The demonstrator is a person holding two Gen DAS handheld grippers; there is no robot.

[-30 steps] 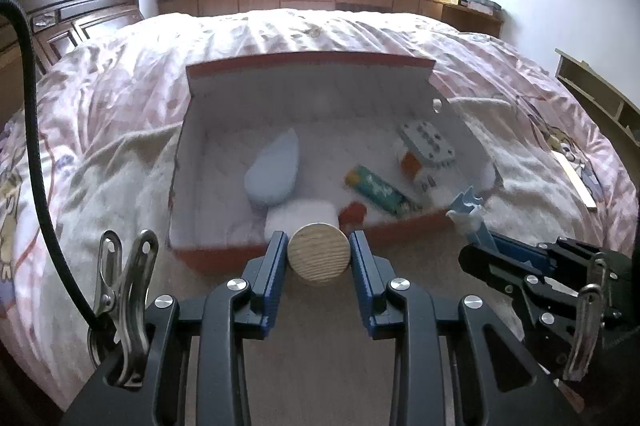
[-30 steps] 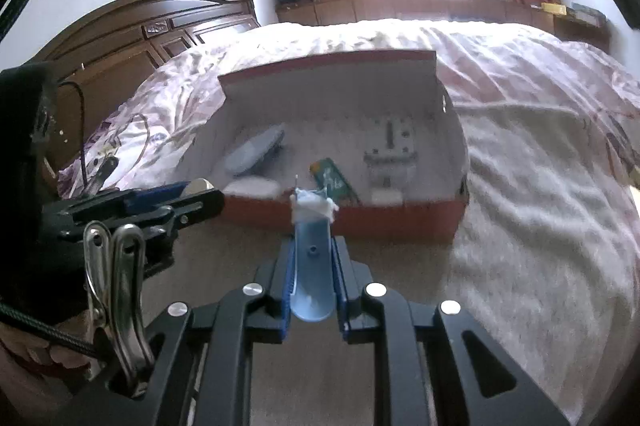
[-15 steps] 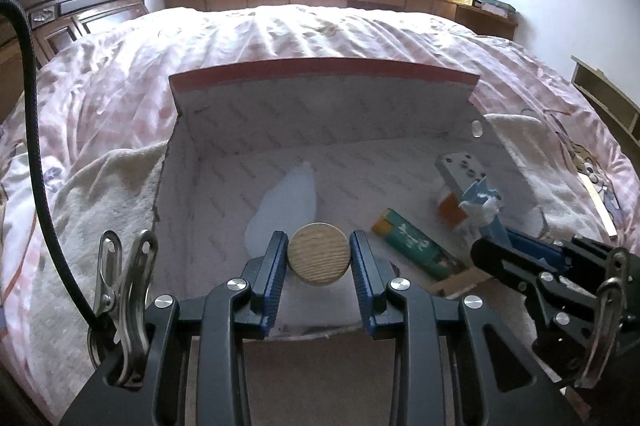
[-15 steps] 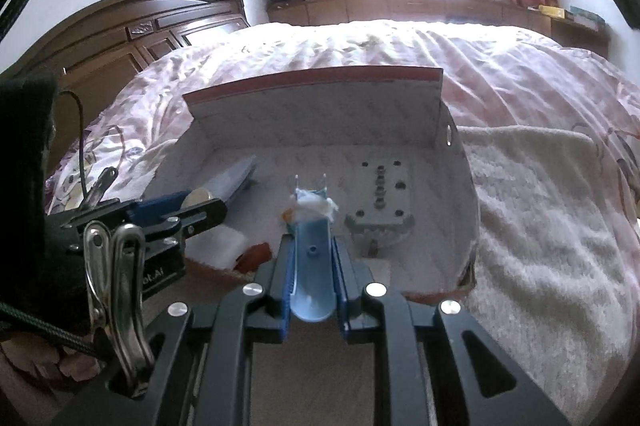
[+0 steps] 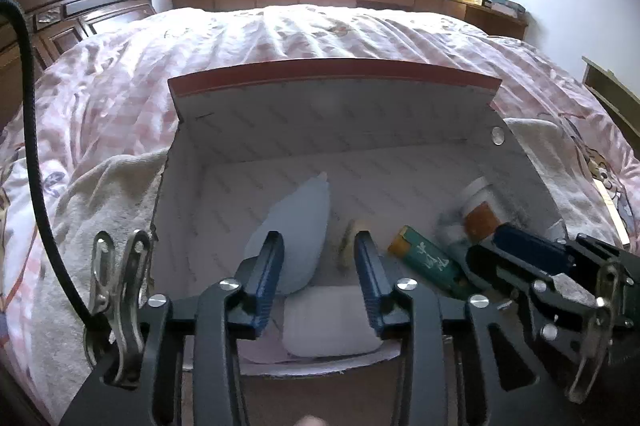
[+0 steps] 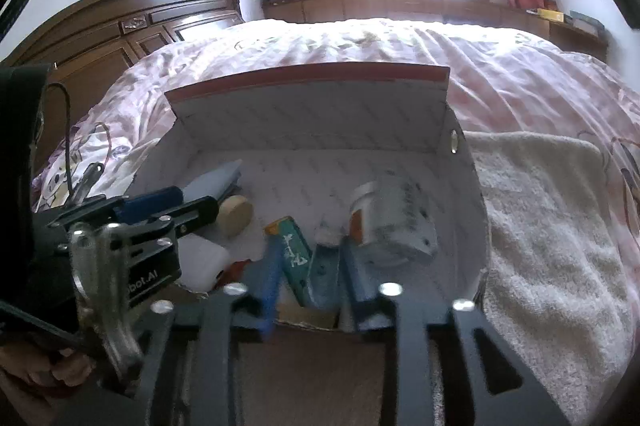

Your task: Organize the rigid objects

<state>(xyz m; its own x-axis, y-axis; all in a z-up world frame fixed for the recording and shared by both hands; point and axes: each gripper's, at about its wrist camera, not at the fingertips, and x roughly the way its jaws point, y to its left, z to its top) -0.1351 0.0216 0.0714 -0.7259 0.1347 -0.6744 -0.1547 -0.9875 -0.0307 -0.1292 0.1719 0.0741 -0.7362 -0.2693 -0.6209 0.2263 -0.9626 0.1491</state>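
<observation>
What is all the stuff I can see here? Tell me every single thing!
box: one, white inside, red rim, on bed
teardrop piece: one, light blue, box's left
wooden disc: one, tan, box floor
flat block: one, white, box's near edge
pack: one, green, yellow end, box's middle
bottle: one, white cap, orange label, box's right
plastic piece: one, pale blue, between right claw's fingers
towel: one, cream, beside box
bedspread: one, pink
left claw: one, black and blue, just opened, empty
right claw: one, same colours, just opened
</observation>
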